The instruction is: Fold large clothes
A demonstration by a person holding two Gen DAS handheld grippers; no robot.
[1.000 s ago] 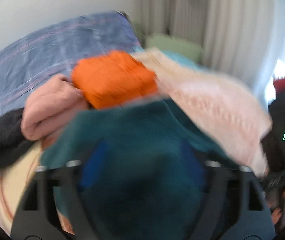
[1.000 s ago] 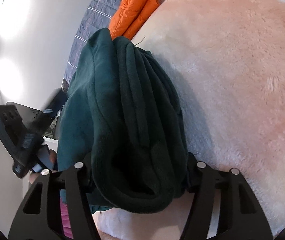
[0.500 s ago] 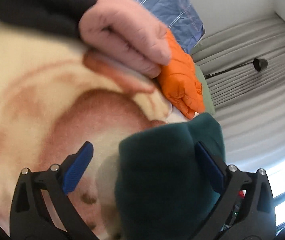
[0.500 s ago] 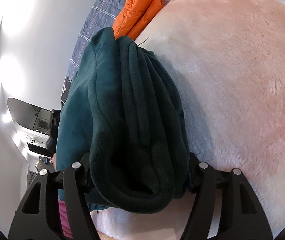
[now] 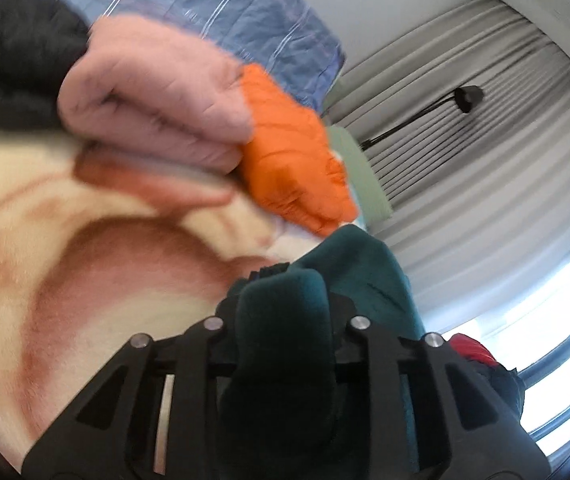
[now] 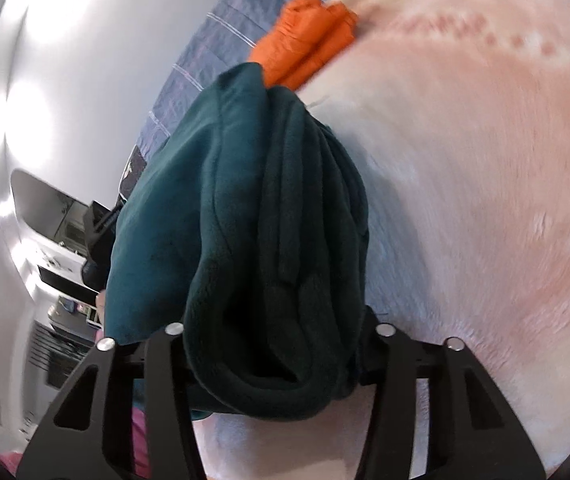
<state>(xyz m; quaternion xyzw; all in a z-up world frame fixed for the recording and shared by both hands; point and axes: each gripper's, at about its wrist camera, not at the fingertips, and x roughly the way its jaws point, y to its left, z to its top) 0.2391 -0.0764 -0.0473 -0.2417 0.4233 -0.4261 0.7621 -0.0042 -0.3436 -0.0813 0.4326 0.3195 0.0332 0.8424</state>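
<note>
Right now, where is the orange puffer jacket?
The folded orange puffer jacket lies beyond the teal fleece, beside a pink garment, against the blue striped bedding.

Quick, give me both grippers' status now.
Left gripper: closed on the teal fleece.
Right gripper: closed on the same teal fleece, bunched in folds.

Matt teal fleece garment (image 6: 269,216)
</note>
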